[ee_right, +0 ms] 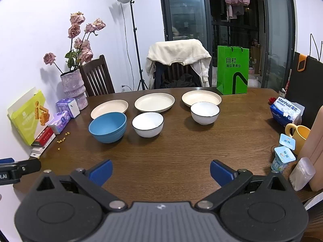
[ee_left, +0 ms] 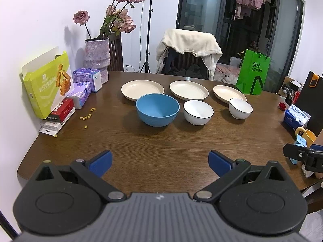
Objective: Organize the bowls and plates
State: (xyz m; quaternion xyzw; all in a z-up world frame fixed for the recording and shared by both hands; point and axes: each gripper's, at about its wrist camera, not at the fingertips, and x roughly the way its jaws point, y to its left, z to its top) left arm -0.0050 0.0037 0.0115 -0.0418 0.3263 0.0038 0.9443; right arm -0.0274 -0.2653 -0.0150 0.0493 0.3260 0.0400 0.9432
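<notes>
Three cream plates lie in a row across the far half of the brown table: left plate (ee_left: 142, 89) (ee_right: 109, 108), middle plate (ee_left: 189, 90) (ee_right: 154, 102), right plate (ee_left: 229, 93) (ee_right: 201, 98). In front of them stand a blue bowl (ee_left: 157, 109) (ee_right: 108, 127) and two white bowls with dark rims, one in the middle (ee_left: 198, 112) (ee_right: 148, 124) and one to the right (ee_left: 240, 108) (ee_right: 205, 113). My left gripper (ee_left: 160, 164) is open over the near table edge, holding nothing. My right gripper (ee_right: 161, 172) is open too, also empty.
A pink vase of flowers (ee_left: 97, 59), tissue packs (ee_left: 86, 79) and boxes (ee_left: 47, 86) line the left side. A green bag (ee_right: 232, 69) stands at the back right. A tissue pack (ee_right: 286, 111), yellow mug (ee_right: 298, 135) and yogurt cups (ee_right: 283, 155) crowd the right edge. Draped chair (ee_right: 177, 62) behind.
</notes>
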